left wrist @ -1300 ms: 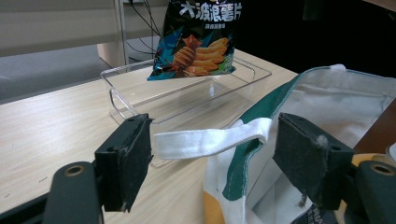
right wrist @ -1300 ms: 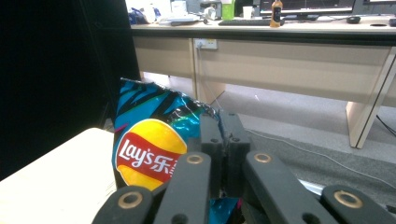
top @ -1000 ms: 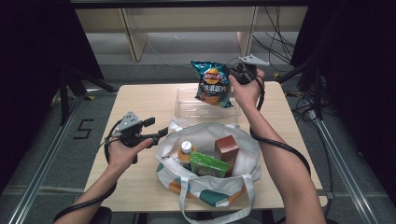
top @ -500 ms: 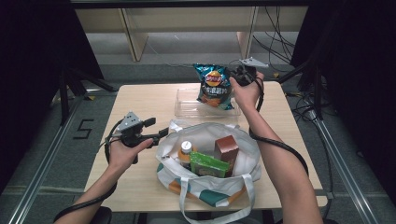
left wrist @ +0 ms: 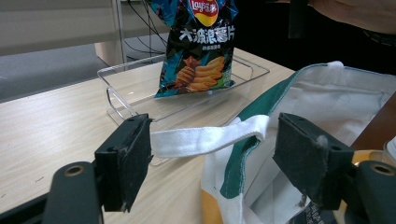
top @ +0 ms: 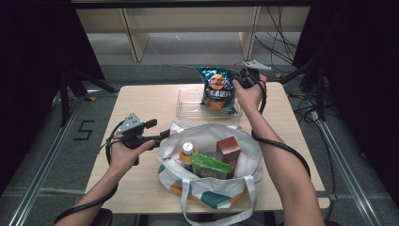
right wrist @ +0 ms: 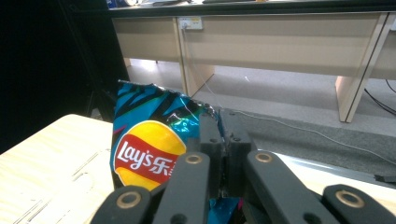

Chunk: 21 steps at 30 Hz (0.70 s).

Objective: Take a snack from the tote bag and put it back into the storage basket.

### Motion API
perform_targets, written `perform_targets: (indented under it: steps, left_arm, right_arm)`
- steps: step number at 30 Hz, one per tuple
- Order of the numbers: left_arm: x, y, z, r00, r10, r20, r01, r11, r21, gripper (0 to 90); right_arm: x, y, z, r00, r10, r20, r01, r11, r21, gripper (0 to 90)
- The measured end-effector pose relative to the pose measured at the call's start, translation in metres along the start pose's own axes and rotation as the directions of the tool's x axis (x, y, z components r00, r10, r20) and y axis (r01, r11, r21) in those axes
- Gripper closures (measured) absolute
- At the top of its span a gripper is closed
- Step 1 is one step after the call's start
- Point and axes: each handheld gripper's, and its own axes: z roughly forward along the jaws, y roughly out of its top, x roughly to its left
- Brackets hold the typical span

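The wooden table [top: 141,183] lies beneath both grippers, and on its near half, just to the right of the left gripper [top: 162,136], sits the white, green and orange tote bag [top: 207,188], its mouth open. 1 white strap [left wrist: 201,138] of the bag runs across the gap between the left gripper's jaws, which stand wide apart; whether the pads touch the strap cannot be told. Beyond those jaws, on the far half of the table, stands the clear plastic tray [top: 186,101]. Directly under the right gripper [top: 237,77] hangs the blue chip bag [top: 217,90], upright, its lower end inside the tray; in the left gripper view the chip bag [left wrist: 198,51] shows its bottom edge down in the tray [left wrist: 126,84]. The right gripper's [right wrist: 219,122] 2 jaws are pressed together on the top edge of the chip bag [right wrist: 144,154], pinching the crimped foil. Inside the tote, to the right of the left gripper, stand a brown box [top: 228,149], a green packet [top: 210,165] and a bottle with a white cap [top: 187,149].
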Motion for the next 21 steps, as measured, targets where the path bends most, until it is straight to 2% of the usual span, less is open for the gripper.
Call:
perform_targets:
  steps: [1, 2, 6, 9, 11, 15, 19, 21]
  left_arm:
    - [0.0, 0.0, 0.0, 1.0, 0.0, 0.001, 0.0, 1.0, 0.0, 26.4]
    - [0.0, 0.0, 0.001, 1.0, -0.004, 0.007, 0.004, 1.0, -0.005, 26.4]
    - [0.0, 0.0, 0.0, 1.0, -0.001, 0.002, 0.001, 1.0, 0.0, 26.4]
    - [0.0, -0.001, 0.001, 1.0, -0.001, 0.01, 0.001, 1.0, -0.004, 26.4]
    - [-0.001, 0.0, 0.0, 1.0, 0.002, 0.004, -0.003, 1.0, 0.003, 26.4]
    - [-0.001, 0.0, 0.0, 1.0, 0.005, 0.006, -0.005, 1.0, 0.004, 26.4]
    - [-0.001, -0.001, 0.001, 1.0, 0.004, 0.004, -0.005, 0.9999, 0.009, 26.4]
    - [-0.001, -0.001, 0.001, 1.0, 0.004, 0.005, -0.004, 1.0, 0.008, 26.4]
  right_arm:
    - [-0.003, 0.0, 0.0, 0.9997, -0.024, -0.006, 0.024, 1.0, -0.001, 89.4]
    - [-0.001, 0.0, 0.0, 0.9999, 0.011, 0.001, -0.011, 1.0, 0.006, 89.4]
    - [-0.005, -0.003, 0.001, 0.9999, -0.009, 0.007, 0.009, 1.0, 0.001, 89.1]
    - [-0.007, -0.003, 0.0, 0.9998, 0.016, 0.014, -0.016, 1.0, 0.017, 88.1]
    - [-0.01, -0.004, 0.001, 0.9998, -0.002, 0.018, 0.002, 1.0, 0.005, 87.4]
    - [-0.013, -0.004, -0.001, 0.9994, -0.017, 0.03, 0.017, 1.0, 0.021, 84.7]
    - [-0.014, -0.005, -0.002, 0.9989, 0.014, 0.044, -0.015, 0.999, 0.037, 80.3]
    - [-0.017, -0.005, -0.001, 0.999, -0.014, 0.044, 0.012, 0.999, 0.029, 77.8]
